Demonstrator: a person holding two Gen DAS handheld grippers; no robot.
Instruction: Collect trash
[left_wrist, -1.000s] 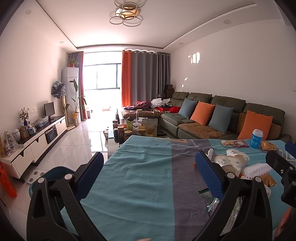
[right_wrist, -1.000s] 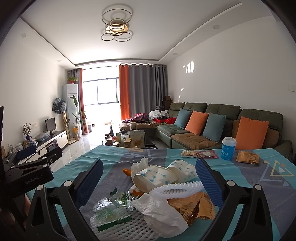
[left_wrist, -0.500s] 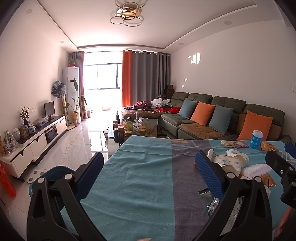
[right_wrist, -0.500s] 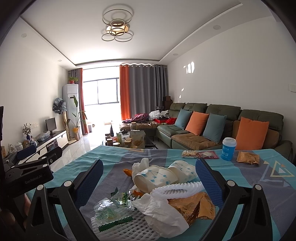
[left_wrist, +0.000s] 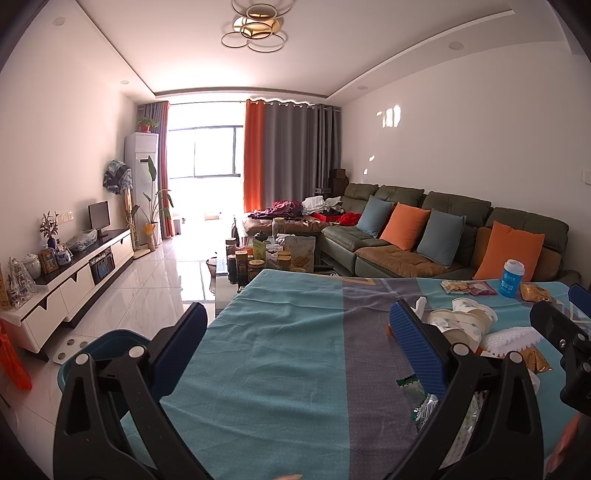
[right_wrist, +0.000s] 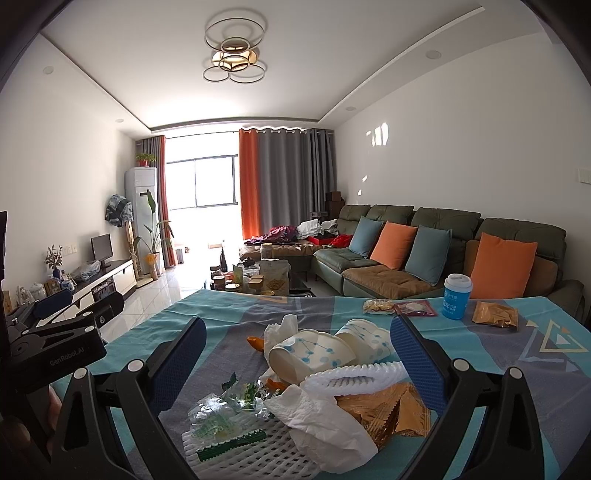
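Note:
A heap of trash lies on the teal and grey tablecloth (right_wrist: 480, 362). In it are two crushed paper cups (right_wrist: 325, 350), a crumpled white tissue (right_wrist: 321, 417), a white foam net (right_wrist: 258, 454), a gold wrapper (right_wrist: 384, 410) and clear green wrappers (right_wrist: 221, 410). My right gripper (right_wrist: 298, 332) hangs open just in front of the heap, one finger on either side of it, holding nothing. My left gripper (left_wrist: 297, 321) is open over bare cloth, with the paper cups (left_wrist: 461, 321) to its right. A teal bin (left_wrist: 96, 354) stands on the floor beyond the table's left edge.
At the table's far right are a blue lidded cup (right_wrist: 457, 301), a gold packet (right_wrist: 495, 314) and snack packets (right_wrist: 399, 306). Beyond the table are a coffee table with jars (left_wrist: 266, 258), a green sofa (left_wrist: 424, 236), a white TV cabinet (left_wrist: 74, 280) and tiled floor.

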